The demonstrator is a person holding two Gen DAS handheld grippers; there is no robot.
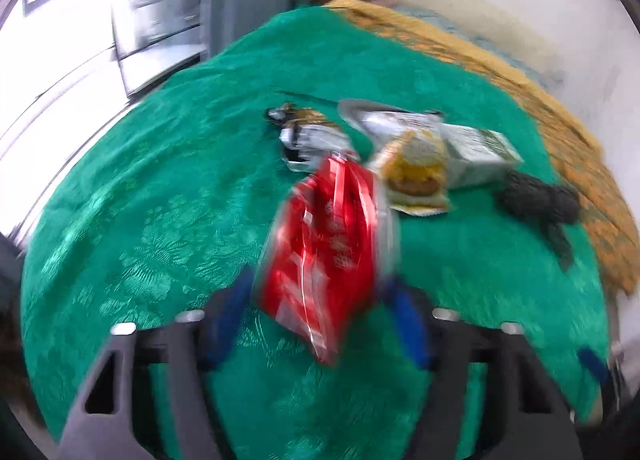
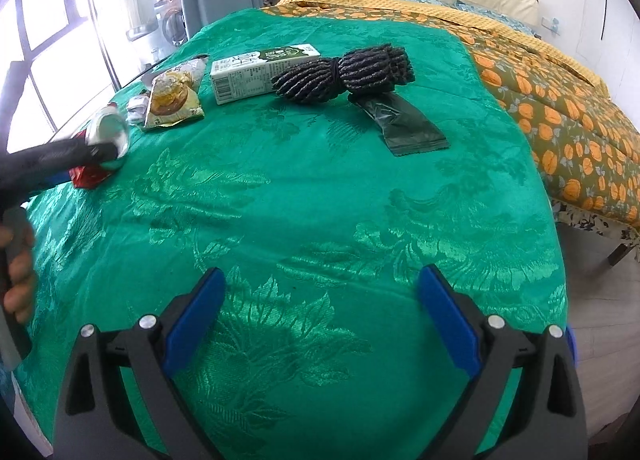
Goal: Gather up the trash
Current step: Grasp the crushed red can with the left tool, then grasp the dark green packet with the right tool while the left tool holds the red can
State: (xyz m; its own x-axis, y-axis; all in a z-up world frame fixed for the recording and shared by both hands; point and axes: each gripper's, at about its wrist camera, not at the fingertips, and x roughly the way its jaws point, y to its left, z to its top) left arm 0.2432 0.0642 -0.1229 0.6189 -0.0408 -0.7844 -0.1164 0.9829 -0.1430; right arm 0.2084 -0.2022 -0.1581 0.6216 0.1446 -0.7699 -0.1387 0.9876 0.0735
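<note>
Between the blue pads of the left gripper (image 1: 320, 300) sits a red wrapper (image 1: 328, 248), its long axis running forward along the fingers toward the other litter; motion blur makes it impossible to tell whether the jaws pinch it or merely flank it. Farther ahead on the green cloth (image 2: 320, 200) lie a yellow snack packet (image 2: 173, 102) and a milk carton (image 2: 256, 72). Well back, the right gripper (image 2: 320, 312) hangs spread wide, empty, so the left is nearer. No bin shows.
</note>
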